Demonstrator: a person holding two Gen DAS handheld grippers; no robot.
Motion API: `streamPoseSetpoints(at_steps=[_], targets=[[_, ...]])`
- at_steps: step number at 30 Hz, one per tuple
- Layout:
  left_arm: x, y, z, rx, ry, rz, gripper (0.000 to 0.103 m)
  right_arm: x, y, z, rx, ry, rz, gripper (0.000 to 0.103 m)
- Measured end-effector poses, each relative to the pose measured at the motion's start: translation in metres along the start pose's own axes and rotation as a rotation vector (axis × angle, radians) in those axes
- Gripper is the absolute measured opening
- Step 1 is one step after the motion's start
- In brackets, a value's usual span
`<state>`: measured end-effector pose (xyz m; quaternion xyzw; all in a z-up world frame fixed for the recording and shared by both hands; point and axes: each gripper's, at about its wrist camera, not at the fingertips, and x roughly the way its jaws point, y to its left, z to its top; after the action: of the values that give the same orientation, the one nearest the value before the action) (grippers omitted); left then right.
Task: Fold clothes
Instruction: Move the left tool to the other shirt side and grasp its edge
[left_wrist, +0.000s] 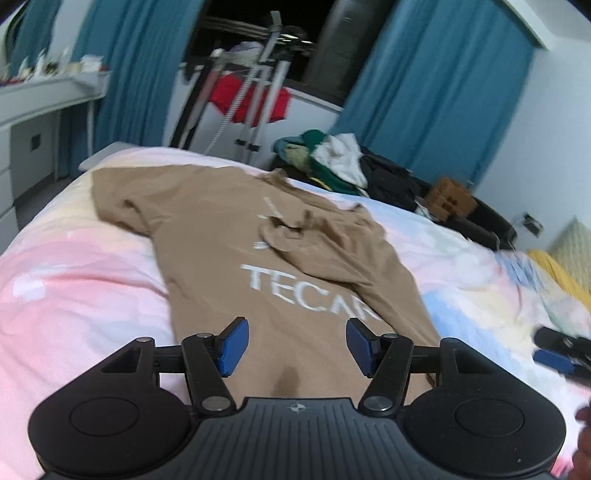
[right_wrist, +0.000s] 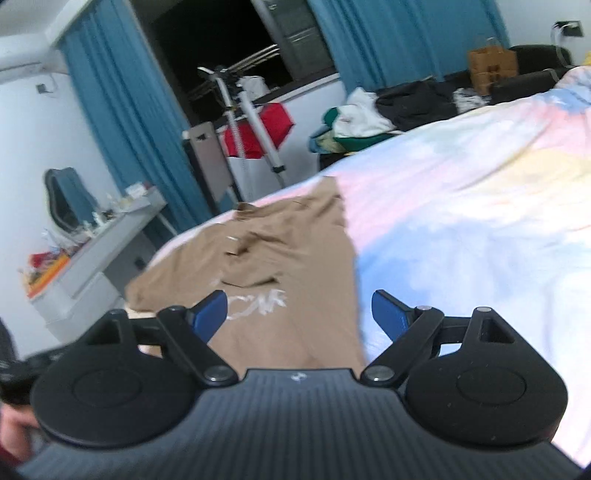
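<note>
Left wrist view: my left gripper (left_wrist: 297, 341) hangs spread and empty over the near end of a tan T-shirt (left_wrist: 229, 236) lying on the pastel bedspread (left_wrist: 74, 280), one side of the shirt already turned in over its white lettering (left_wrist: 310, 291). My right gripper (right_wrist: 299, 314) is likewise spread, holding nothing, above the shirt's near right edge. The risks I see: a pinch here could catch bedspread along with shirt, or take only the top layer, so the turned-in flap slides and the fold goes crooked. The shirt's nearest hem is hidden under both gripper bodies, the lettering is part covered by the flap, and blur smears the right wrist view. A clothes pile (left_wrist: 340, 162) waits beyond the bed.
</note>
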<state>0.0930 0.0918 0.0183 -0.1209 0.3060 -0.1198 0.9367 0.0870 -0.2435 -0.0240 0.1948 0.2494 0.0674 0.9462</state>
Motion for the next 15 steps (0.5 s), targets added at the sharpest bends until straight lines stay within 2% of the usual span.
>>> streamPoseSetpoints(at_steps=[8, 15], targets=[[-0.01, -0.056, -0.025, 0.131, 0.038, -0.04, 0.061, -0.005, 0.0, -0.003, -0.057, -0.081, -0.048, 0.087], [0.008, -0.11, -0.046, 0.102, 0.084, -0.111, 0.058, -0.024, -0.021, 0.004, 0.005, -0.18, -0.119, 0.087]])
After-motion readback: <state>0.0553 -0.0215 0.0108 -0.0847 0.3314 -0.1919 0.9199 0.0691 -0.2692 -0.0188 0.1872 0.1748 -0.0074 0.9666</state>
